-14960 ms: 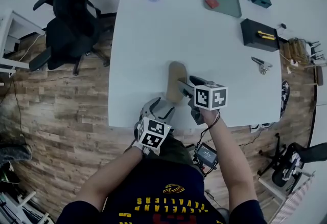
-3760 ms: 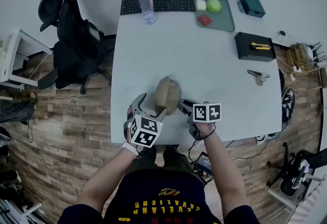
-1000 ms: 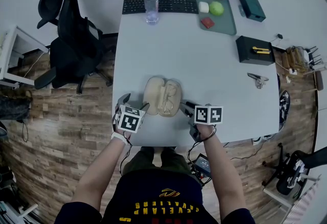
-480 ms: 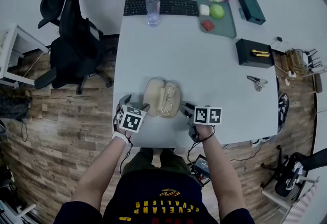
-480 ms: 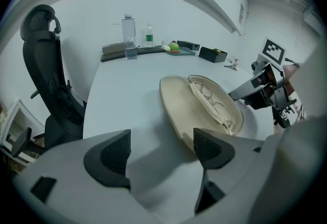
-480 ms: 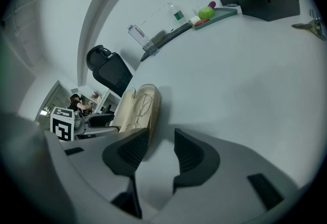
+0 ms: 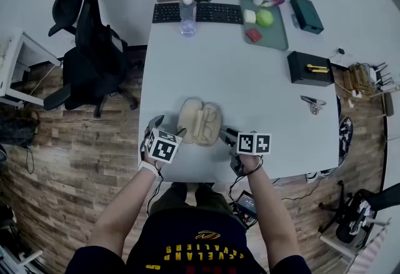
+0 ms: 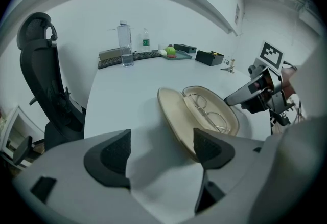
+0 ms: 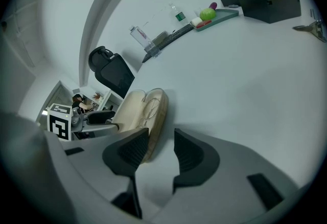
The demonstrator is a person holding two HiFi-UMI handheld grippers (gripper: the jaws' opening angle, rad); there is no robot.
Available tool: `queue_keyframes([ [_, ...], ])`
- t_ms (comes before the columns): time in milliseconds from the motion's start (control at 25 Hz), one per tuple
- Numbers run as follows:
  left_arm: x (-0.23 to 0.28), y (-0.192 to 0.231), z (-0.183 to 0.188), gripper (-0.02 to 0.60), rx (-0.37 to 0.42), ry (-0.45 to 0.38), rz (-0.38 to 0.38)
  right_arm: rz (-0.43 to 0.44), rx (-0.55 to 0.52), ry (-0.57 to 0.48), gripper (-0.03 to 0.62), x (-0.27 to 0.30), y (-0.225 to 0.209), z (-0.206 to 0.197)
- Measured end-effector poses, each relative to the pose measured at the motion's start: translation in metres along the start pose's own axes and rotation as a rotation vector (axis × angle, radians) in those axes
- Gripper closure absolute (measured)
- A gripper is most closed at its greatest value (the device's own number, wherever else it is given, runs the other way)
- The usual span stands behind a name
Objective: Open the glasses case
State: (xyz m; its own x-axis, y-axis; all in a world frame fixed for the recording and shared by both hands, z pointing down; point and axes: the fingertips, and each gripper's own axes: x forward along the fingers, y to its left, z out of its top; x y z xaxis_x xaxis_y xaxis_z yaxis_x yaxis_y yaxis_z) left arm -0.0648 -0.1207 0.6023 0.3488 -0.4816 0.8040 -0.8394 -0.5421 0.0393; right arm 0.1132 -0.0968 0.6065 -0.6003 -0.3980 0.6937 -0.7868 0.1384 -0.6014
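The tan glasses case (image 7: 199, 121) lies fully open near the front edge of the white table (image 7: 237, 79). Its lid is laid flat to the left, and wire-rimmed glasses (image 7: 207, 122) rest in the right half. My left gripper (image 7: 167, 127) is open just left of the lid, with only bare table between its pads. The left gripper view shows the case (image 8: 204, 115) and the glasses (image 8: 207, 111) ahead of that gripper (image 8: 161, 141). My right gripper (image 7: 225, 135) sits at the case's right rim; I cannot tell if it touches. In the right gripper view the case (image 9: 140, 108) lies beside the left jaw of that open gripper (image 9: 161, 136).
At the far end of the table are a keyboard (image 7: 199, 13), a water bottle (image 7: 187, 7), a green tray (image 7: 275, 32) with an apple, and a teal box (image 7: 309, 5). To the right are a black box (image 7: 309, 68) and a metal clip (image 7: 310, 104). An office chair (image 7: 87, 47) stands left.
The case was shut in the oldest frame and half open some seconds ago; it now lies flat open. Over the last second both grippers have kept their places.
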Motion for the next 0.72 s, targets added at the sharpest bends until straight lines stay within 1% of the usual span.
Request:
queue_keyframes([
  [240, -0.001, -0.006, 0.005, 0.183, 0.024, 0.0, 0.0, 0.016, -0.013, -0.01, 0.425, -0.003, 0.008, 0.004],
  [720, -0.01, -0.01, 0.016, 0.183, 0.021, -0.039, -0.004, 0.048, -0.014, -0.045, 0.425, -0.004, 0.016, 0.013],
])
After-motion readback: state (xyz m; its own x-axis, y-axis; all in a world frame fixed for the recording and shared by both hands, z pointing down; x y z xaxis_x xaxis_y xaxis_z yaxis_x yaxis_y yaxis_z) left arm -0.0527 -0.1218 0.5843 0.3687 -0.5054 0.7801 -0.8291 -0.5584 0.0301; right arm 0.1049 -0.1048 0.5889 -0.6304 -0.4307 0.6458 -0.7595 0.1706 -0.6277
